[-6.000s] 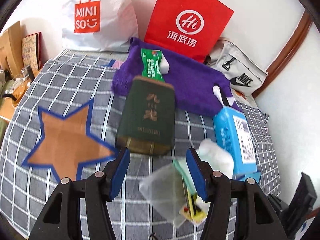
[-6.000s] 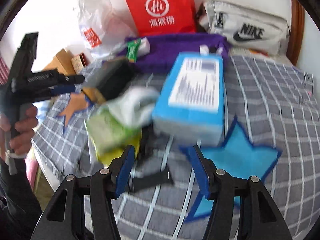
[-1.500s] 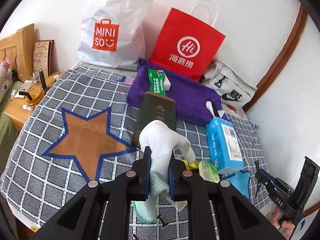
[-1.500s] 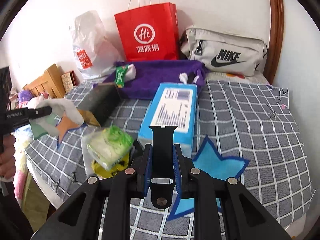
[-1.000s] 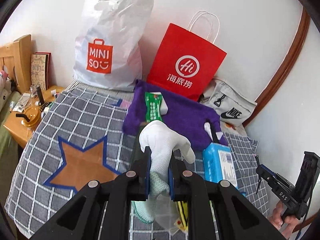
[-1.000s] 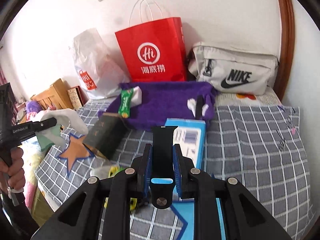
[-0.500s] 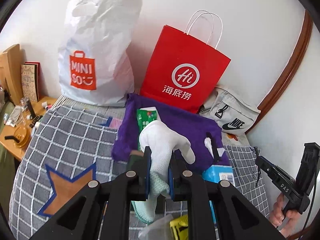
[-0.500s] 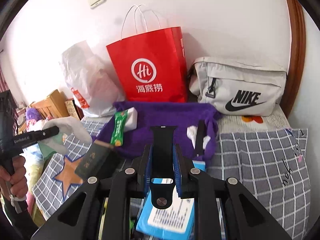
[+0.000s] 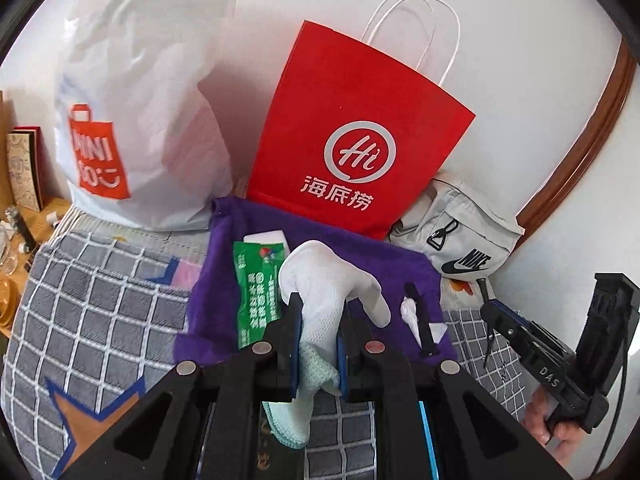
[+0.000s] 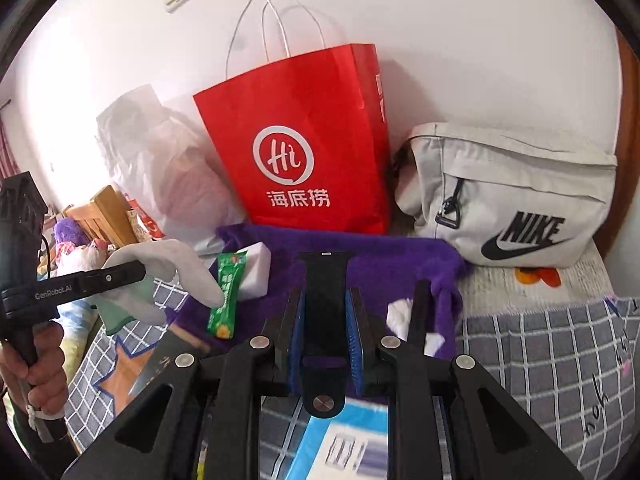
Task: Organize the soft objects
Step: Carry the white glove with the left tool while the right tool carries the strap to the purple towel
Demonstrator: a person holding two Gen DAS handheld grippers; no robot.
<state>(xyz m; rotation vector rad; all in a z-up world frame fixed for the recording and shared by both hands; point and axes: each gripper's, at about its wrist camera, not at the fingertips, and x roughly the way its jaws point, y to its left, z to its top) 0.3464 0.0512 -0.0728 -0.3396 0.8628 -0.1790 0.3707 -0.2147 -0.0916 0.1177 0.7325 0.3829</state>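
Both grippers are closing in on the purple towel [image 9: 320, 248]. From the left wrist, the left gripper [image 9: 318, 344] is clenching a white glove [image 9: 324, 284] (cuff dangling below the jaws). From the right wrist, the right gripper [image 10: 325, 332] is pinching a black strap [image 10: 325, 300], towel just ahead.

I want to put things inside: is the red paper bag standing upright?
Upright: the red paper bag stands against the wall, handles up.
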